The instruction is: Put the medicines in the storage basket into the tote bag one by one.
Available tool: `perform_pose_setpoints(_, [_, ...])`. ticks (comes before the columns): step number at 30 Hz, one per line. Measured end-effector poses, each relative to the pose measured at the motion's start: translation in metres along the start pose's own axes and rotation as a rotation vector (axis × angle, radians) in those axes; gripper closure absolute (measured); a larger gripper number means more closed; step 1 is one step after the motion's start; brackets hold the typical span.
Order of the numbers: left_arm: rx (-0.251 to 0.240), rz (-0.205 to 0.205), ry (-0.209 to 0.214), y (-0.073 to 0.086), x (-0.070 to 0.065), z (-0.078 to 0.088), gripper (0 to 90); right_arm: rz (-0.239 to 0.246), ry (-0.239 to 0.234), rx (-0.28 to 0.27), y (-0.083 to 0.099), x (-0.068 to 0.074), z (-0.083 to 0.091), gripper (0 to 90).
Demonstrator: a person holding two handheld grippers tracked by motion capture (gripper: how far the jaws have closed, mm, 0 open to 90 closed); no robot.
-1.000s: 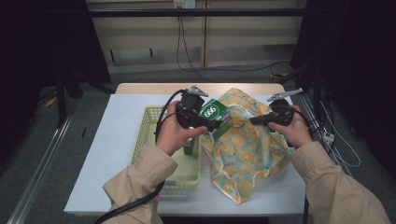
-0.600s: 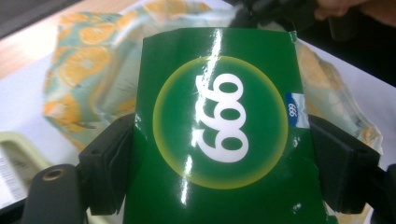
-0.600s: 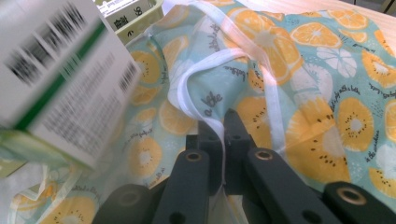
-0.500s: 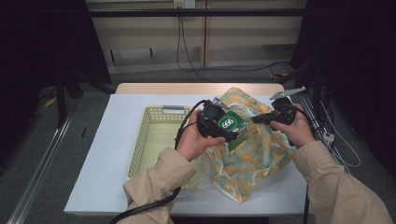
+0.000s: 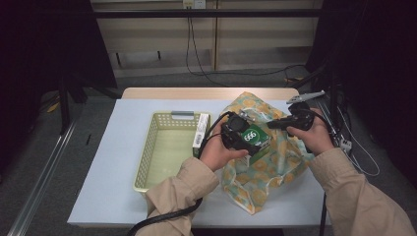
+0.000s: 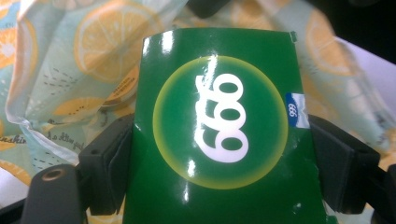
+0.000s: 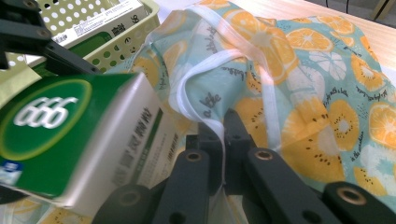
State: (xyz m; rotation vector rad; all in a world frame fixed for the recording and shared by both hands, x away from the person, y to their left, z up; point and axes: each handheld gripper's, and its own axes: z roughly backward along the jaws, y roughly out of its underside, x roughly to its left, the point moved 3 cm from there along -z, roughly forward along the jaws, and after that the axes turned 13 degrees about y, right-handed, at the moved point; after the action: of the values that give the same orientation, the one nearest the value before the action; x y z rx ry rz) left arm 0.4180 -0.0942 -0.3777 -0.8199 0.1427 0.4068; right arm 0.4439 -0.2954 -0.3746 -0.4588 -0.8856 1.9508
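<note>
A glossy green box (image 5: 255,136) marked 999 sits between the jaws of my left gripper (image 5: 252,142), which is shut on its two sides (image 6: 219,140). The box hangs at the mouth of a fabric bag (image 5: 260,172) printed with orange slices. My right gripper (image 5: 275,124) is shut on the bag's white hem (image 7: 223,128) and holds the mouth up. In the right gripper view the box (image 7: 60,140) is at the left, close to the raised hem, with the bag (image 7: 327,93) spread behind.
A pale green perforated basket (image 5: 147,147) stands left of the bag on the white table (image 5: 113,187). Another box (image 5: 200,130) leans against the basket's right wall. A person's sleeves come in from the bottom edge. Cables run over the floor beyond the table.
My left gripper carried the green box to the right and lower, from over the basket's right edge to the bag's mouth. The right gripper kept still on the hem.
</note>
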Motion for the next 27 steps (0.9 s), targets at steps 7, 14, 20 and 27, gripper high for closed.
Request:
perform_pose_setpoints(7, [0.013,0.012,0.006,0.002,0.005,-0.01,18.0,-0.002,0.006,-0.006,-0.002,-0.001,0.003,89.6])
perform_pose_setpoints(14, [0.026,0.021,0.012,0.002,0.006,-0.02,17.8,0.006,0.009,-0.004,-0.002,0.0,0.003,89.5])
perform_pose_setpoints(20, [0.009,0.024,0.005,-0.003,0.007,-0.026,17.9,0.005,0.01,-0.008,-0.004,-0.001,0.006,89.6])
perform_pose_setpoints(27, [0.01,0.038,-0.019,-0.002,0.017,-0.031,17.8,0.005,0.011,-0.012,-0.005,-0.001,0.008,89.5])
